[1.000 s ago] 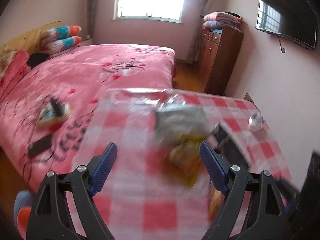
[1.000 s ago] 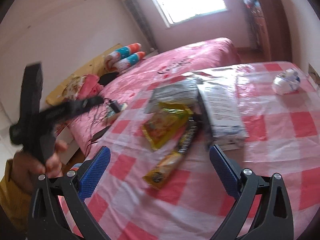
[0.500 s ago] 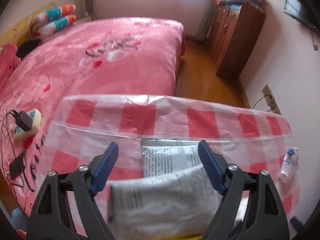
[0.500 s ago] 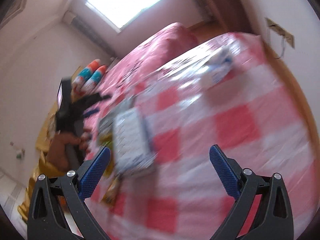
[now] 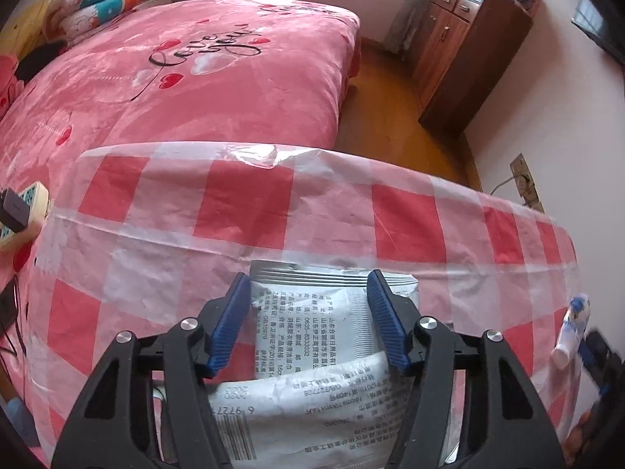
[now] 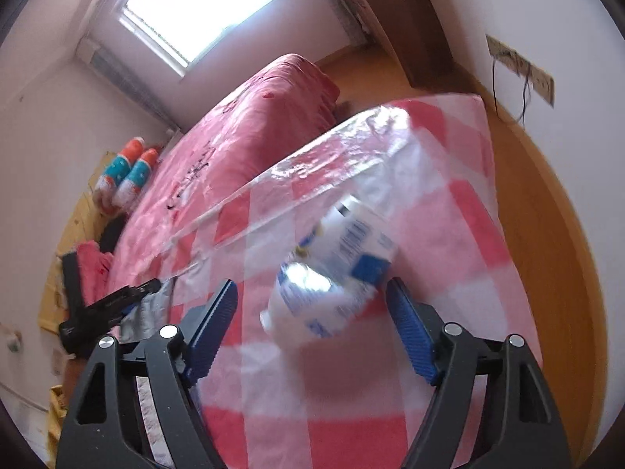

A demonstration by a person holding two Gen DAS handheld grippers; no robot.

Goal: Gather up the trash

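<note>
A silver printed wrapper (image 5: 312,324) lies on the red-and-white checked table (image 5: 242,211), with a second white printed packet (image 5: 308,410) over its near end. My left gripper (image 5: 308,312) is open, its blue fingers on either side of the silver wrapper. A crumpled white-and-blue wrapper (image 6: 332,277) lies near the table's right side; it also shows in the left wrist view (image 5: 570,328). My right gripper (image 6: 312,320) is open, its fingers on either side of this wrapper, which looks blurred.
A pink bed (image 5: 175,70) stands beyond the table's far edge. A power strip with a charger (image 5: 19,211) lies on the bed at left. A wooden cabinet (image 5: 468,51) stands by the right wall. Wall sockets (image 6: 523,66) with a cable sit beyond the table corner.
My left gripper has narrowed and dropped closer around the silver wrapper. My right gripper has swung from the middle of the table to the crumpled white-and-blue wrapper, which now lies between its fingers.
</note>
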